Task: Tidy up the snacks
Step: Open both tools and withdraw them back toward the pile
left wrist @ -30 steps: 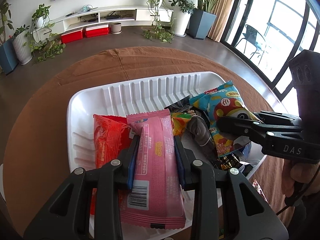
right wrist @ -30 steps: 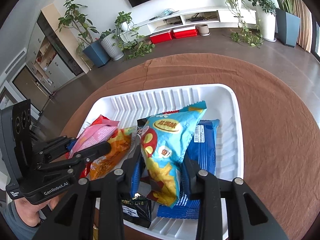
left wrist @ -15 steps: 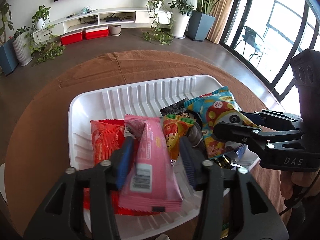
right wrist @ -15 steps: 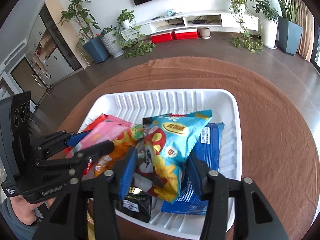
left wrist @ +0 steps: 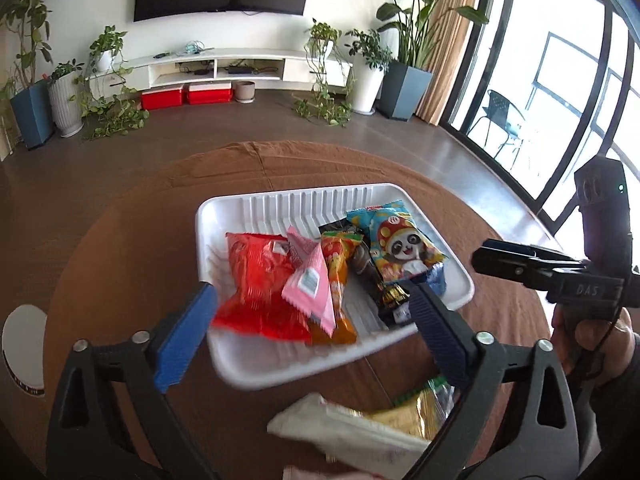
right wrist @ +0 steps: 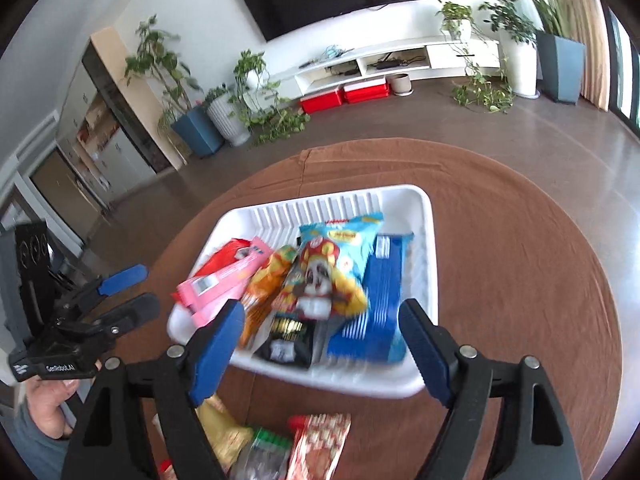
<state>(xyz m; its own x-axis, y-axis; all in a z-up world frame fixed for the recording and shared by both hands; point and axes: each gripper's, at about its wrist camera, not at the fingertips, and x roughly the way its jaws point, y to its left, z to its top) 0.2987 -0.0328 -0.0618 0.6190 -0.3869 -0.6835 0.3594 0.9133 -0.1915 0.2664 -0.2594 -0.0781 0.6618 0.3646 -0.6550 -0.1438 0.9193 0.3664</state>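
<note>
A white ribbed tray (left wrist: 280,208) (right wrist: 424,208) on the brown round table holds several snack packs: a red bag (left wrist: 260,280), a pink pack (left wrist: 310,284) (right wrist: 216,280), an orange pack (left wrist: 336,264), a light-blue panda bag (left wrist: 400,244) (right wrist: 336,264), a dark-blue pack (right wrist: 380,292) and a black packet (right wrist: 286,342). My left gripper (left wrist: 312,332) is open and empty, raised above the tray's near edge. My right gripper (right wrist: 320,344) is open and empty, also above the near edge.
Loose snacks lie on the table in front of the tray: a white pack (left wrist: 348,436), a gold and green pack (left wrist: 416,408), a red-and-white pack (right wrist: 320,440) and a yellow pack (right wrist: 224,436). A white disc (left wrist: 22,344) sits at the table's left edge.
Both grippers opened and let go: the left dropped the pink pack, the right dropped the panda bag, both into the tray. Both pulled up and back from the tray.
</note>
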